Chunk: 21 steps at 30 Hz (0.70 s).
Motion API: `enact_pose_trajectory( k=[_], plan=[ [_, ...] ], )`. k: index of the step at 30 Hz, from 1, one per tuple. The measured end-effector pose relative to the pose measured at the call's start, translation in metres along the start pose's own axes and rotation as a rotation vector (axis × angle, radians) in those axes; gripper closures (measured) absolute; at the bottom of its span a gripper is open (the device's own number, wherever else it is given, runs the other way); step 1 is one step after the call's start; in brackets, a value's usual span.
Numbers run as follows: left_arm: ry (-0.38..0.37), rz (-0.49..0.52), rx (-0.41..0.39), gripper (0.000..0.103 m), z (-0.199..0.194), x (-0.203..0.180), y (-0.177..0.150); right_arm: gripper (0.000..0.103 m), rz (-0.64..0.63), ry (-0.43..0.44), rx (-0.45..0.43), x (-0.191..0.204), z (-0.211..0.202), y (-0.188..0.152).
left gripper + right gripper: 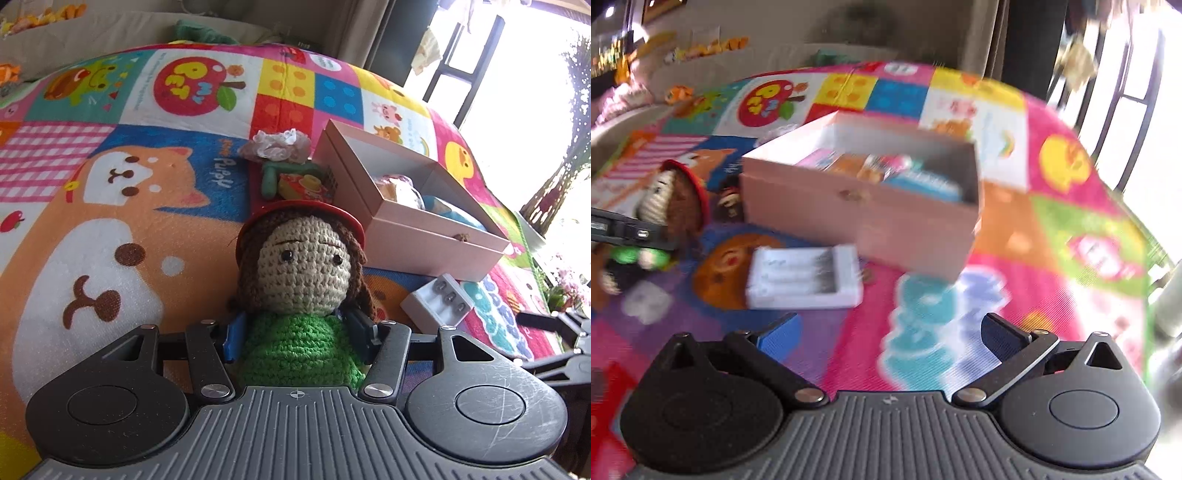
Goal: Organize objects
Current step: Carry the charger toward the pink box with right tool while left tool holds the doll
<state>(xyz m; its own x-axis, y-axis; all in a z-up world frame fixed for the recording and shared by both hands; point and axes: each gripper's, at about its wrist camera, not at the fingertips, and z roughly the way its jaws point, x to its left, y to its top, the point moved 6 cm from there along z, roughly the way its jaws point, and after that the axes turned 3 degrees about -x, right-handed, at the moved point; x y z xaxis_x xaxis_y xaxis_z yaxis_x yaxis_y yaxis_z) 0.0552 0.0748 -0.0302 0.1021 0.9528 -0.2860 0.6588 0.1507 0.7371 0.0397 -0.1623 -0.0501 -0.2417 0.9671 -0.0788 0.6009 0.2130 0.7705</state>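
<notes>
One crochet doll (301,273), one open pink box (436,236), one white battery tray (805,277), one play mat (110,192).

The left gripper (297,338) pointed downward at a slant, its two blue-padded fingers (232,339) pressed at 9 and 3 o'clock against the green body of a crocheted doll (301,295), jaws partly closed around it. In the right wrist view this same gripper showed at 9 o'clock as a dark bar. The right gripper (890,334) also tilted downward, its jaws spread wide with nothing between them, one blue pad at 8 o'clock and the other at 4 o'clock; that view was blurred.
</notes>
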Motion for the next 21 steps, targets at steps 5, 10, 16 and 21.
enact_pose_trajectory(
  k=[5,10,16,21],
  plan=[
    [0.016,0.026,0.014,0.042,0.000,-0.003,0.000,0.000,0.088,0.041,0.040,0.002,0.007,-0.012],
    [0.008,0.035,0.021,0.044,-0.006,-0.006,-0.004,0.000,0.119,0.008,0.073,0.006,0.010,-0.010],
    [0.003,0.075,0.025,0.043,-0.021,-0.007,-0.019,0.000,0.054,0.138,-0.009,0.021,0.002,0.016],
    [0.016,0.074,0.014,0.043,-0.020,-0.008,-0.021,0.000,-0.056,0.128,-0.042,0.048,0.021,0.034]
  ],
)
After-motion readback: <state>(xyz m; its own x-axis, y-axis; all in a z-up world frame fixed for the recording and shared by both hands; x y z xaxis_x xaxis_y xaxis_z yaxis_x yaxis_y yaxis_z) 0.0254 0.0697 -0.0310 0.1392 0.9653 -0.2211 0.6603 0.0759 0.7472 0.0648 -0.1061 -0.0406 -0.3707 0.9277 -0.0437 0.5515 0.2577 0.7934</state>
